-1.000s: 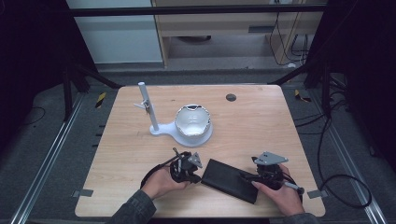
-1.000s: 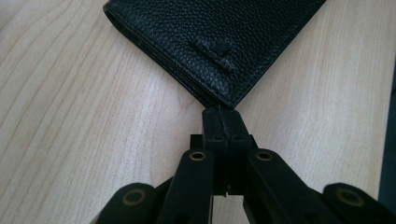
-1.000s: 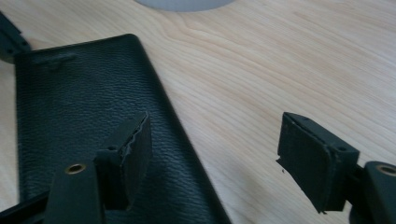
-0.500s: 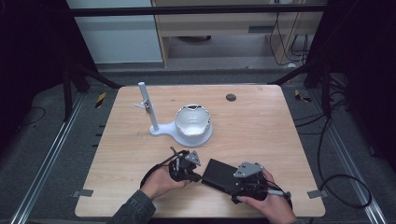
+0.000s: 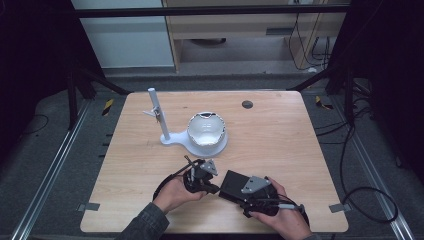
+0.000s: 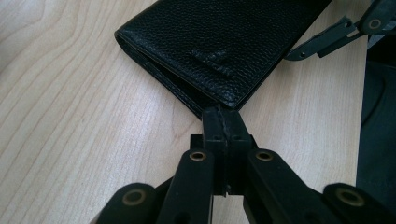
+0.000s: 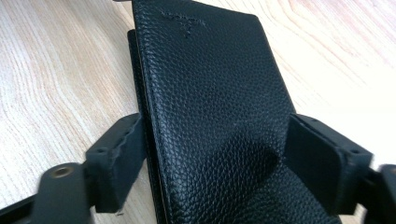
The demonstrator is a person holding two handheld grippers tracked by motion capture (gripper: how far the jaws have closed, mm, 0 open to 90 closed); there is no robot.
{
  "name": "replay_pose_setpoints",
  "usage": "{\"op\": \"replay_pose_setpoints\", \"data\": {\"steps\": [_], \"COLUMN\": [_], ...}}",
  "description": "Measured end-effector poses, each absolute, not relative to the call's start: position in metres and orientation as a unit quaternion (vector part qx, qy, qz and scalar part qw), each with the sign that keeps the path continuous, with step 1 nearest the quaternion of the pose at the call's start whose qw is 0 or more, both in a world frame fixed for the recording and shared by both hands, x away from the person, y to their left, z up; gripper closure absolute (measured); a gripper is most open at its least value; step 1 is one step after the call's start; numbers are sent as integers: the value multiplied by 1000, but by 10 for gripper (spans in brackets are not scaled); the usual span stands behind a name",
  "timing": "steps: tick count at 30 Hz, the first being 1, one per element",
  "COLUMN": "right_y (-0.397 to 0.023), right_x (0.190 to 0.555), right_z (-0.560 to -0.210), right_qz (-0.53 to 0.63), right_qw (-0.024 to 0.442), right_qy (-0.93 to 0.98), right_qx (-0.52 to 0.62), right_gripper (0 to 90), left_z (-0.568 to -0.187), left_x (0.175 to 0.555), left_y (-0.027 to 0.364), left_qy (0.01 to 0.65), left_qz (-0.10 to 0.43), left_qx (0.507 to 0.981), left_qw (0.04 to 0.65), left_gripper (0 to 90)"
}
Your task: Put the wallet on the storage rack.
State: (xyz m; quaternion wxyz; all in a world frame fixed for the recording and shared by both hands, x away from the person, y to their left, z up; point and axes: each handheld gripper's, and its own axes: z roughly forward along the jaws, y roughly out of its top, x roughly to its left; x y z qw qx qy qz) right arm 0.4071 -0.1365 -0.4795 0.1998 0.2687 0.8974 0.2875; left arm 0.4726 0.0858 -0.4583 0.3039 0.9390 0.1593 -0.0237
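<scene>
Black pebbled-leather wallet [image 7: 210, 116], folded flat

On the table [image 5: 280, 140], a wallet [image 5: 235, 184] lies flat near the front edge, right of centre. The left tongs [image 6: 223, 122] sit at its left corner, touching it; the right tongs [image 7: 219, 163] straddle its right end, one jaw on each long side. Behind the wallet a bowl [image 5: 205, 129] rests on a stand [image 5: 172, 138], whose post rises left of the bowl.
</scene>
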Motion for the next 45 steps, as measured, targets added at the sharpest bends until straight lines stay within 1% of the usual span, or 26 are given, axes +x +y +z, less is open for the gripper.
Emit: {"op": "replay_pose_setpoints", "data": {"steps": [2,12,19,23,28,31,33,37,39,40,43,45], "right_y": [-136,-131,-128,-127,-122,-120,-120,-122,-123,-125,-127,-129], "right_x": [408,409,413,415,416,417,417,418,419,422,427,429], "right_z": [-478,-478,-475,-472,-469,-467,-466,-461,-457,-454,-450,-447], "right_qz": [288,273,257,241,210,196,191,194,196,197,201,210], "right_qw": [204,217,243,250,259,265,269,282,291,292,293,294], "right_qy": [897,899,898,902,912,916,917,913,911,911,911,908], "right_qx": [267,263,262,256,240,231,225,221,216,213,208,211], "right_gripper": [259,300,441,511,570,603,640,767,828,844,849,850], "left_z": [-457,-448,-442,-441,-438,-437,-437,-437,-437,-438,-437,-436], "left_x": [473,476,478,480,480,480,480,480,480,480,480,480], "left_y": [85,80,74,74,77,81,85,91,93,94,95,96], "left_qy": [161,162,169,171,181,185,193,205,207,209,209,207], "left_qz": [-25,-31,-26,-26,-19,-10,0,17,23,23,31,34], "left_qx": [939,934,932,932,929,929,928,925,926,925,925,923], "left_qw": [304,317,318,317,321,319,318,319,315,316,317,323], "left_gripper": [900,900,900,900,893,856,800,696,659,629,540,448]}}
